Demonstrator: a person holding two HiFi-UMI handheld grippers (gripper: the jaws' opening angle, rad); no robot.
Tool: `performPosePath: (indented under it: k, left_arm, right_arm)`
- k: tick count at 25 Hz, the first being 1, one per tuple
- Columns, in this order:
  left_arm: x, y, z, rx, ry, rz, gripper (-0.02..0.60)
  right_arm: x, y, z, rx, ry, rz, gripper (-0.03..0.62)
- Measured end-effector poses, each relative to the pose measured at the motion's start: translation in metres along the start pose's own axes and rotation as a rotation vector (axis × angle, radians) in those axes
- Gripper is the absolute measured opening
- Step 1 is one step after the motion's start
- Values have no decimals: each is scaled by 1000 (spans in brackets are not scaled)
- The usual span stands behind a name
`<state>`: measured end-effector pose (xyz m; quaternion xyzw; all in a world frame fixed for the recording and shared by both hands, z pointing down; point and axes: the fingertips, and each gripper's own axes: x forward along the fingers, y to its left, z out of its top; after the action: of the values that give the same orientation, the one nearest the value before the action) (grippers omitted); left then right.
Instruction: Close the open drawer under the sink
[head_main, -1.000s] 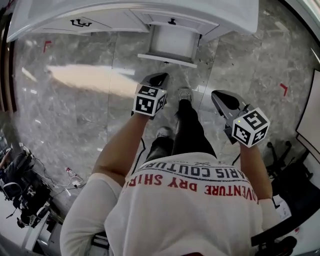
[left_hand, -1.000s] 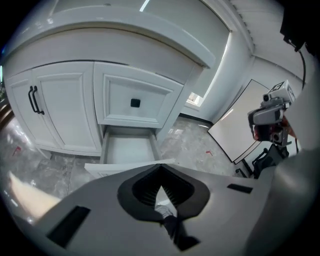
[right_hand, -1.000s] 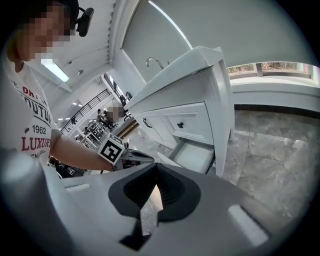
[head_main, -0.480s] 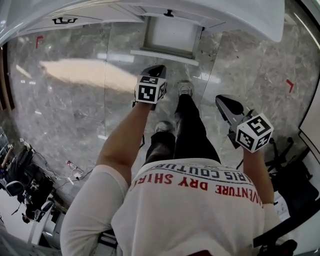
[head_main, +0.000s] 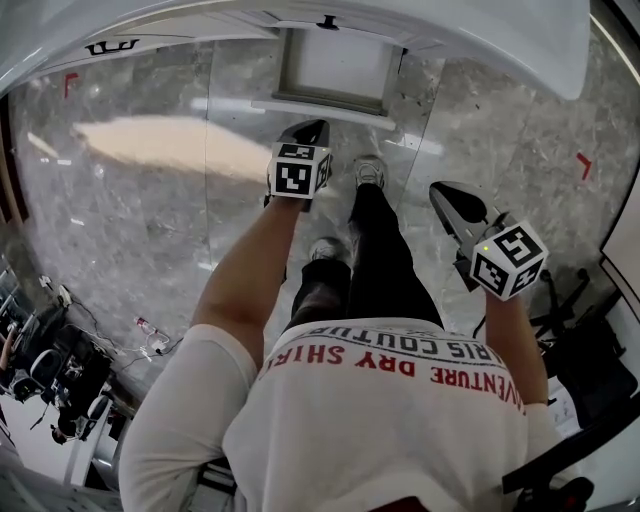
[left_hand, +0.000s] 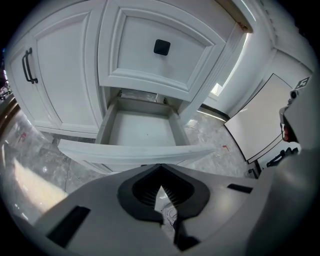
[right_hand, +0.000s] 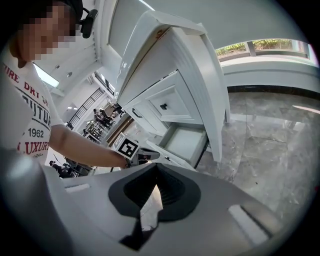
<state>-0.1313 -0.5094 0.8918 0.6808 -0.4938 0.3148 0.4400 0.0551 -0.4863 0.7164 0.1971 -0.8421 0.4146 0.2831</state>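
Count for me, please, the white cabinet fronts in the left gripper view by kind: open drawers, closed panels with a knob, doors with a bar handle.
Open drawer: 1
Closed panel with a square knob: 1
Door with a bar handle: 1
Total: 3

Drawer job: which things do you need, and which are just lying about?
For the job: open drawer; left tongs, shut, nearest it.
Just about: cupboard door; red floor mark; right tongs, shut, empty.
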Motion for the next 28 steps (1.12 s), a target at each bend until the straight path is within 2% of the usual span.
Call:
performPosePath:
  k: [11, 20, 25, 28]
  left_arm:
    - [6, -1, 8, -12, -16, 0, 2]
    - [8, 0, 13, -32, -56, 11, 2]
    - [19, 5, 34, -46, -81, 18, 2]
    - [27, 8, 58, -23, -93, 16, 2]
  right_arm:
    - [8, -2, 1, 22, 0, 12, 0]
    - [2, -21, 3, 64, -38, -31, 0]
    - [7, -26, 2, 74, -39, -33, 0]
    - [8, -27, -1, 76, -34, -33, 0]
